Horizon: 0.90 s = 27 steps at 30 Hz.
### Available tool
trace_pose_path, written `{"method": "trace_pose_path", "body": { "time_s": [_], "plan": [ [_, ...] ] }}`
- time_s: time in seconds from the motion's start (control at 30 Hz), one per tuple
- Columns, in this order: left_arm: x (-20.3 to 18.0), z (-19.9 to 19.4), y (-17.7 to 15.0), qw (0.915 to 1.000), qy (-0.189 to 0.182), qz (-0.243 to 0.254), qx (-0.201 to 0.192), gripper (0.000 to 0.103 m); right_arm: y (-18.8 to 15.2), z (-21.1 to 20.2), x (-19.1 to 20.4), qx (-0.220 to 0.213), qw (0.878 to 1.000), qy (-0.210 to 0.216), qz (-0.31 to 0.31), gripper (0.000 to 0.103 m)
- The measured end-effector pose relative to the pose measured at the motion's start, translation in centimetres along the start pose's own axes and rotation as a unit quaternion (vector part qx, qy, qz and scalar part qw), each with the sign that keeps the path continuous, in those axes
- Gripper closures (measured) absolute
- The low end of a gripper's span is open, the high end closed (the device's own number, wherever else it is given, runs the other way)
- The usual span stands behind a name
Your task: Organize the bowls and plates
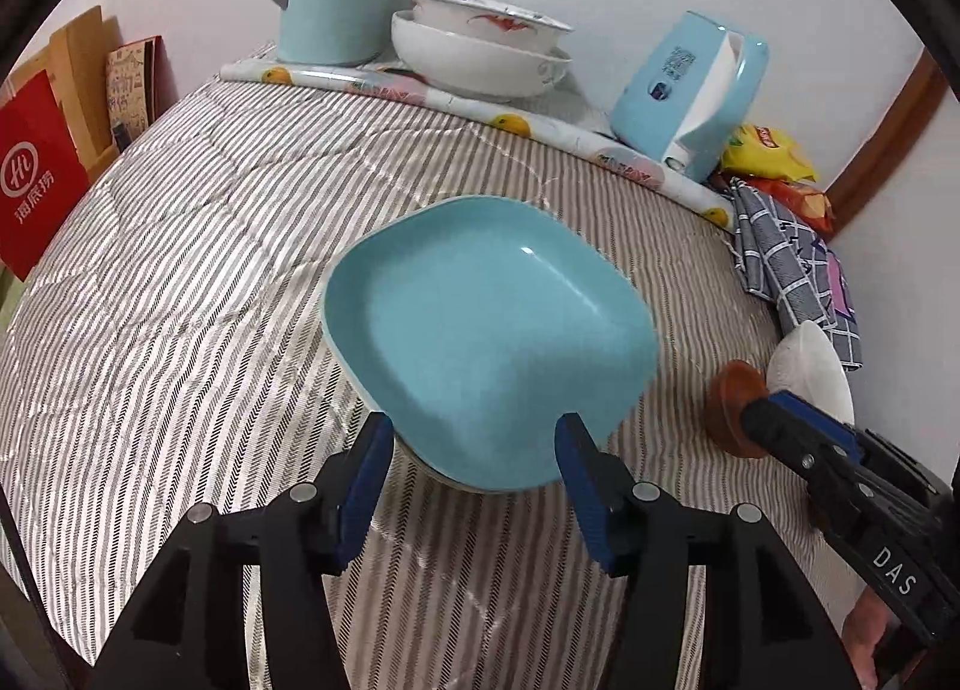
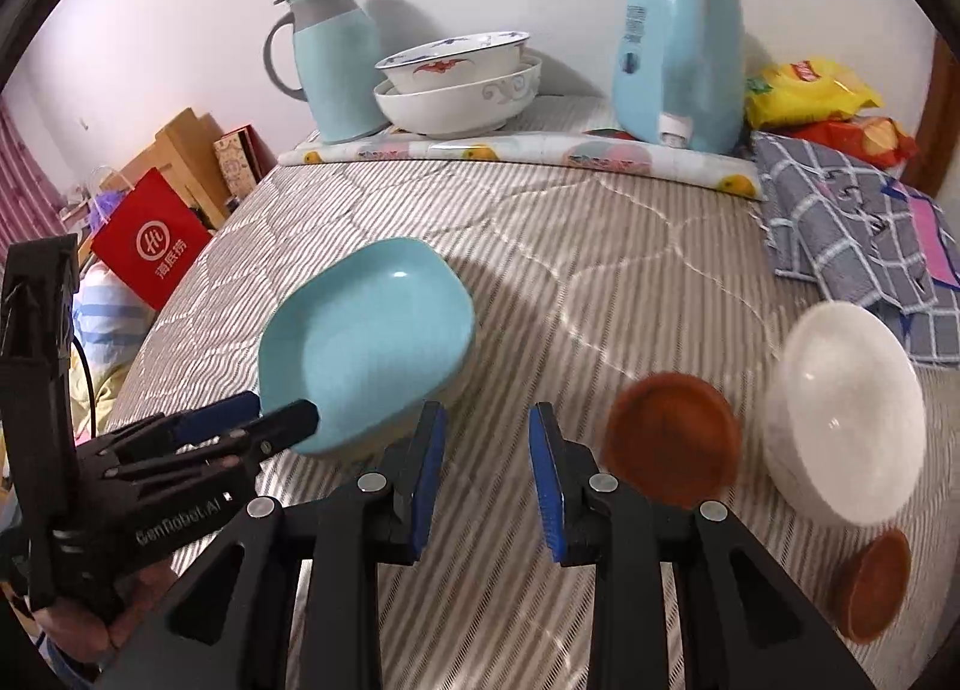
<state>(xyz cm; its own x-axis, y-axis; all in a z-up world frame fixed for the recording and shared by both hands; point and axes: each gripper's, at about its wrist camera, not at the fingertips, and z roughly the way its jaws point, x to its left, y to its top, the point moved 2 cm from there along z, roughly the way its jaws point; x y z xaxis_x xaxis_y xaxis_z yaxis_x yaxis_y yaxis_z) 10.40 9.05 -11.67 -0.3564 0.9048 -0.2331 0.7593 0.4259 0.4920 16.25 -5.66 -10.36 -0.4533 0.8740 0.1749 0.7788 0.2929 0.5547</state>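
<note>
Right wrist shows second brown saucer (image 2: 870, 588) unseen in left; left gripper (image 1: 474, 453) grips tilted blue plate (image 1: 486, 342); right gripper (image 2: 487, 471) released.

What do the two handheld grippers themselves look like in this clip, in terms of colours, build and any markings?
Both are black plastic frames with triangular cut-outs and silver pivot bolts, ending in blue ribbed finger pads. The left gripper carries white "GenRobot.AI" lettering, with a thin black cable beside its housing. The right gripper shows white "DAS" lettering. A bare hand shows below the left one; no sleeve is visible.
</note>
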Motion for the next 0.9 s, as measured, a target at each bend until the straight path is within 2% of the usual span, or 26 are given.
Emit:
{"method": "trace_pose_path", "body": {
  "time_s": [0.27, 0.4, 0.5, 0.6, 0.9],
  "plan": [
    [-2.5, -1.4, -0.3, 0.9996, -0.002, 0.021, -0.017, 0.049, -1.8, -3.4, -4.1, -0.024, 0.998, -0.032, 0.041, 0.073],
    [-4.4, -2.1, -0.7, 0.9988, 0.0, 0.04, -0.028, 0.049, -2.7, -5.5, -6.3, -0.044, 0.996, -0.054, 0.059, 0.064],
    [-5.9, -2.5, -0.9, 0.9977, 0.006, 0.058, -0.035, 0.049, -3.5, -7.1, -8.0, -0.056, 0.994, -0.061, 0.074, 0.062],
    [-7.6, -3.0, -1.1, 0.9954, 0.022, 0.079, -0.05, 0.049, -4.5, -8.7, -9.6, -0.074, 0.99, -0.078, 0.088, 0.054],
    [-11.7, -2.7, -1.2, 0.984, 0.072, 0.136, -0.09, 0.049, -7.6, -12.0, -14.0, -0.109, 0.978, -0.129, 0.119, 0.043]
  ]
}}
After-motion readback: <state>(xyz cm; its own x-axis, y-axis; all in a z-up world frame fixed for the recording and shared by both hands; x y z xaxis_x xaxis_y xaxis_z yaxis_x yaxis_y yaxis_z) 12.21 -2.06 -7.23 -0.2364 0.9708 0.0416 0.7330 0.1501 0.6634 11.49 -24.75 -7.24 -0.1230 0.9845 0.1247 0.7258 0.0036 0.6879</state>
